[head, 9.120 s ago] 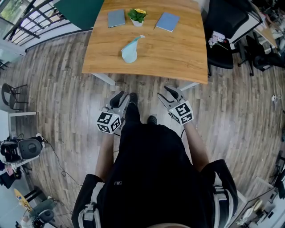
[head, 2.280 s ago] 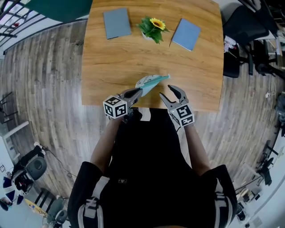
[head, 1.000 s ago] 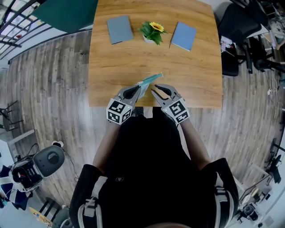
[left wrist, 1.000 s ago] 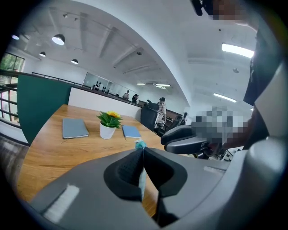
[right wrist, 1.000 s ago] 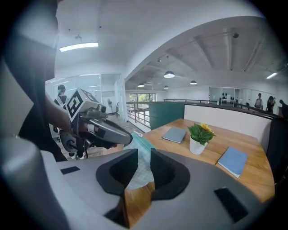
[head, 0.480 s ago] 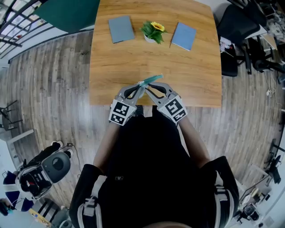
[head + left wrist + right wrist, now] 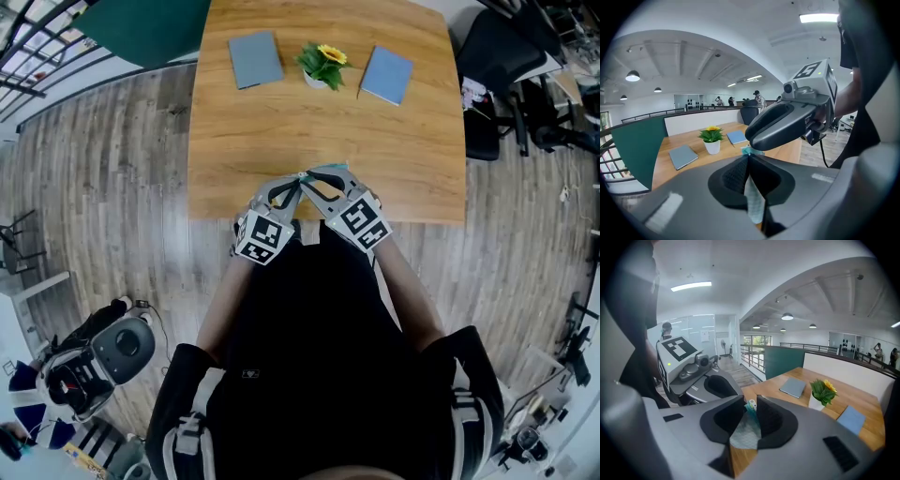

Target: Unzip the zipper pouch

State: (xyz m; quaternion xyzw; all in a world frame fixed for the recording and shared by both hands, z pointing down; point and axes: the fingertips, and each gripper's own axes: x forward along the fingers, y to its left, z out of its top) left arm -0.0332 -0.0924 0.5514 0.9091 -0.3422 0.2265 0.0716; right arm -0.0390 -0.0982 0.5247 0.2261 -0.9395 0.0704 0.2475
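The light, teal-edged zipper pouch (image 7: 753,206) hangs in the air over the near edge of the wooden table (image 7: 244,131). My left gripper (image 7: 748,157) is shut on its top edge. My right gripper (image 7: 751,404) faces it tip to tip. The pouch's teal zipper end (image 7: 751,409) stands between the right jaws. These jaws are opening, and a narrow gap shows beside the pouch. In the head view both grippers (image 7: 292,185) (image 7: 315,180) meet in front of my body and hide most of the pouch.
Two grey-blue notebooks (image 7: 254,59) (image 7: 386,75) lie at the table's far side, with a potted yellow flower (image 7: 321,64) between them. Black office chairs (image 7: 497,47) stand at the right. Wooden floor surrounds the table.
My right gripper has moved left to the pouch, and its jaws now sit around the pouch's zipper end. The left gripper keeps hold of the pouch and has shifted slightly right.
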